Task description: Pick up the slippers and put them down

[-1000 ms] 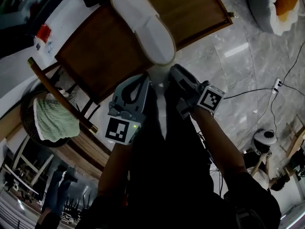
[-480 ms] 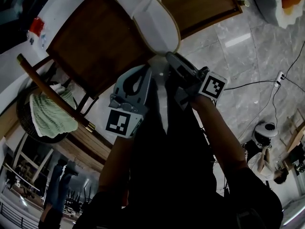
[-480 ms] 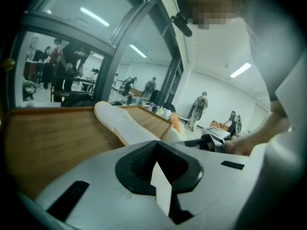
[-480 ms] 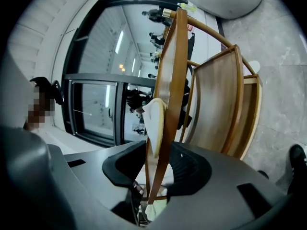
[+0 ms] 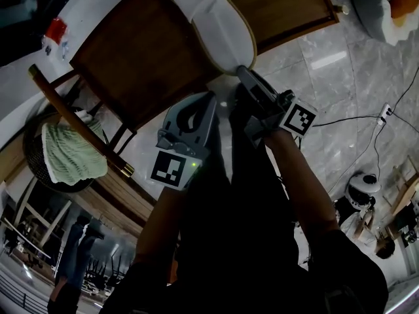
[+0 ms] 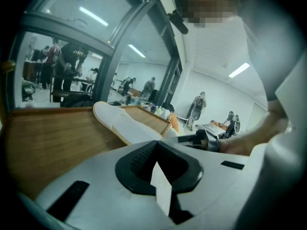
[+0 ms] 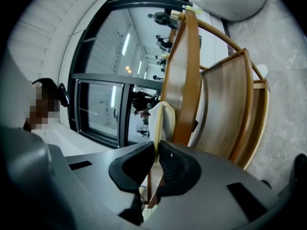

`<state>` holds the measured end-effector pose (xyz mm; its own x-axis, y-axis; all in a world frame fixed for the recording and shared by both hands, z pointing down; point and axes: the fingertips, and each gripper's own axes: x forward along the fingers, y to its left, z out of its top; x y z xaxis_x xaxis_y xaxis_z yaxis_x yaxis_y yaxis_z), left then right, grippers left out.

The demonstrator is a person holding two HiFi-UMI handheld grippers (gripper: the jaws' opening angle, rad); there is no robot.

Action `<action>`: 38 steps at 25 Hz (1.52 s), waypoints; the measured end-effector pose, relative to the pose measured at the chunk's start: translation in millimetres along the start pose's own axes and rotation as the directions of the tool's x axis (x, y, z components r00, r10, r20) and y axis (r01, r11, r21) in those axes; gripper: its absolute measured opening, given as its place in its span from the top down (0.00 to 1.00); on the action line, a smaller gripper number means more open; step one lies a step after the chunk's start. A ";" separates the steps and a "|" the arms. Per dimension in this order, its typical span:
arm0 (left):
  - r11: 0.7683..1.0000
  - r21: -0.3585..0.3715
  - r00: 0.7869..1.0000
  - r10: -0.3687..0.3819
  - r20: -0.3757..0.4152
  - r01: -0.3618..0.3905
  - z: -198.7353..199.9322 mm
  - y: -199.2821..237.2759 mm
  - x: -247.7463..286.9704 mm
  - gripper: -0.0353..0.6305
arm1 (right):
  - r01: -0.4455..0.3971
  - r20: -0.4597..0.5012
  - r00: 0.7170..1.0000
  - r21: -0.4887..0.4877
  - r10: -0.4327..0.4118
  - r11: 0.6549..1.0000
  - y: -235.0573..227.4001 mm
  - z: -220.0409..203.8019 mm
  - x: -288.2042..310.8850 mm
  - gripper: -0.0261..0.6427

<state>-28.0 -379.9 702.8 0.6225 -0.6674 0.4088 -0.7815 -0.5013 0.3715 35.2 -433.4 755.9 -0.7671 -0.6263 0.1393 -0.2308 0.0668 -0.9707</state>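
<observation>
The white slipper (image 5: 209, 18) lies on the wooden chair (image 5: 131, 57). You are at the grab step. Your right gripper (image 5: 242, 72) is closing its fingers (image 7: 180, 166) on the slipper's near edge, and they are almost together. Your left gripper (image 5: 209, 100) sits just beside it, fingers (image 6: 139, 159) together, holding nothing. Next, I think, you squeeze tight and lift slowly.

A brown wooden chair (image 5: 144, 57) is pictured just ahead of the left gripper (image 5: 208, 100), set on a grey marble floor (image 5: 327, 110). To that gripper's left, a dark basket (image 5: 33, 149) holding a green towel (image 5: 69, 159) is seen beside the chair's curved rail. Farther ahead, a dark-framed glass partition (image 6: 72, 47) is lit by white ceiling strips (image 6: 238, 70). A pale cushion (image 5: 380, 12) is seen far right.
</observation>
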 end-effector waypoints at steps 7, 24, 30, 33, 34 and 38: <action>0.998 0.055 0.998 0.042 0.042 -0.044 28.3 13.5 -13.7 0.93 | -0.051 0.050 0.997 -0.189 0.061 0.981 53.1 29.8 -0.7 0.89; 0.966 0.255 0.935 -0.053 0.350 -0.041 269.5 -34.7 -60.7 0.93 | -0.074 0.207 0.929 -0.707 0.306 0.703 305.9 135.5 -20.0 0.89; 0.954 0.296 0.922 -0.075 0.380 -0.044 324.6 -59.9 -87.8 0.93 | 0.011 0.253 0.911 -0.803 0.325 0.596 374.4 159.4 -32.0 0.89; 0.955 0.292 0.924 -0.059 0.378 -0.058 339.4 -62.8 -96.2 0.93 | 0.052 0.274 0.901 -0.837 0.336 0.544 401.6 169.7 -33.5 0.90; 0.953 0.294 0.926 -0.051 0.373 -0.066 342.4 -62.4 -98.1 0.93 | 0.070 0.279 0.900 -0.849 0.334 0.523 408.2 172.0 -33.3 0.90; 0.947 0.307 0.922 -0.029 0.385 -0.099 361.0 -61.6 -104.8 0.93 | 0.138 0.300 0.898 -0.887 0.322 0.440 431.8 177.4 -30.4 0.90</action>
<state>-60.6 -477.9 336.2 0.5799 -0.8135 0.0450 -0.8145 -0.5776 0.0552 65.0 -523.3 297.7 -0.5838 -0.7737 -0.2461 -0.7389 0.6320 -0.2338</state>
